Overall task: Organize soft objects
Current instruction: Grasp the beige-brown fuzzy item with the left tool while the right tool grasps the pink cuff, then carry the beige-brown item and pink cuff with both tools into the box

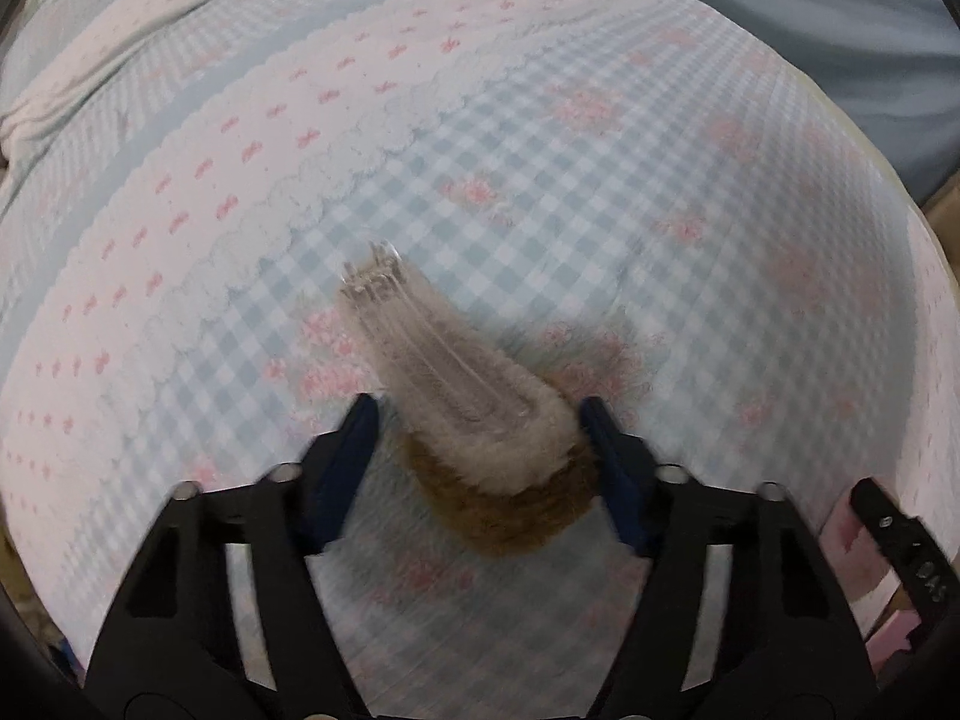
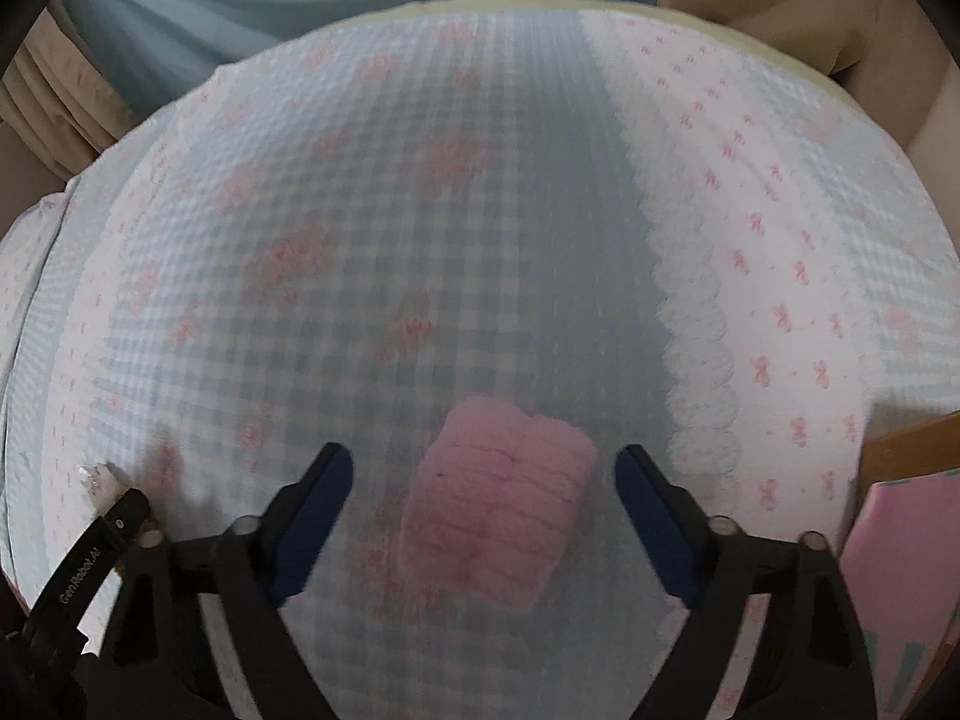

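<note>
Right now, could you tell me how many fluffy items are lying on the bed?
2. A brown and beige one lies between the left gripper fingers; a pink one lies between the right gripper fingers. Others may lie out of view.

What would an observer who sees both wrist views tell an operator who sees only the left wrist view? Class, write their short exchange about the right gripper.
Operator: What is under the right gripper?
Observer: A pink fluffy item lies on the checked bedspread, between the fingers of the right gripper.
Operator: Is it gripped?
Observer: No. The jaws stand apart from it, with bedspread showing on each side.
Operator: Anything beside it?
Observer: At the picture's right edge, a wood-edged container holds something pink.
</note>
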`<state>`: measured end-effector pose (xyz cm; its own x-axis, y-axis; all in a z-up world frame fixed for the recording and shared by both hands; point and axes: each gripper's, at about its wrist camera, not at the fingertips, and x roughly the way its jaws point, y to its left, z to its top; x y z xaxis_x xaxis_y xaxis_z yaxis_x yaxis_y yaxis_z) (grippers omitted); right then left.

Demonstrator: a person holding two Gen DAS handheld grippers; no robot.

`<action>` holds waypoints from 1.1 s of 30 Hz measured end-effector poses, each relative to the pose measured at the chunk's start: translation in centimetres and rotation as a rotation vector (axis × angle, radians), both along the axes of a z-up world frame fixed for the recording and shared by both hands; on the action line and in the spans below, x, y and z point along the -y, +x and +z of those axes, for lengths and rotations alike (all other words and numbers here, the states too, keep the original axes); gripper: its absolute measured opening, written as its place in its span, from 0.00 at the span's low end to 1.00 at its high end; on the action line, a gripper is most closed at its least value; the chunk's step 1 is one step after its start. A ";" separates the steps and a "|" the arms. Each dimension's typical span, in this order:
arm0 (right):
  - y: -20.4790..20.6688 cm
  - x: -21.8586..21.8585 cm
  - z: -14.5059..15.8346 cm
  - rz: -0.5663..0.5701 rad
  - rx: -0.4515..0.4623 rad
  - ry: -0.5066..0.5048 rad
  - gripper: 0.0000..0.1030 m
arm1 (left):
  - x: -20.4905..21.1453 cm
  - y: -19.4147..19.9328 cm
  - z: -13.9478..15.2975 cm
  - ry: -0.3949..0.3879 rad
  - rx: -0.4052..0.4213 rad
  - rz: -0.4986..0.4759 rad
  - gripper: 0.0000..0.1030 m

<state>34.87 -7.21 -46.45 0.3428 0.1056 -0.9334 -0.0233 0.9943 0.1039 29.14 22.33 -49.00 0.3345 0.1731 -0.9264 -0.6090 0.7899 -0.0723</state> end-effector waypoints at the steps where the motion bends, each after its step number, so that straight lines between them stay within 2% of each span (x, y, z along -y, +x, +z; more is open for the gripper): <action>1: 0.1 0.0 -0.4 -0.002 -0.011 -0.002 0.69 | 0.0 0.0 -0.1 -0.009 0.002 -0.002 0.48; 2: 0.1 0.0 -0.7 -0.004 -0.021 -0.003 0.66 | 0.0 0.1 -0.2 -0.007 0.000 -0.007 0.47; 6: 0.0 0.4 -1.2 -0.017 -0.032 -0.028 0.43 | 0.3 0.2 0.1 0.012 0.003 -0.038 0.40; 7: -0.1 0.6 -1.3 -0.024 -0.036 -0.021 0.41 | 0.4 0.1 0.2 0.010 0.006 -0.040 0.40; 13: -0.7 1.0 -0.6 -0.026 -0.027 -0.012 0.38 | 0.7 -0.4 1.3 0.023 0.021 -0.077 0.38; 20: -2.2 1.5 2.1 -0.034 0.015 0.015 0.38 | 1.5 -1.3 4.6 0.054 0.077 -0.126 0.38; 27: -4.4 2.2 7.8 -0.046 0.090 0.036 0.38 | 2.6 -2.7 10.1 0.070 0.153 -0.167 0.38; 33: -7.5 3.0 14.0 -0.055 0.158 0.054 0.38 | 4.0 -4.8 16.8 0.083 0.232 -0.230 0.38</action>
<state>27.32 -10.16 -32.46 0.4917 0.1311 -0.8608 0.0106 0.9876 0.1565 24.34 18.32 -32.15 0.5737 0.1401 -0.8070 -0.3892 0.9136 -0.1180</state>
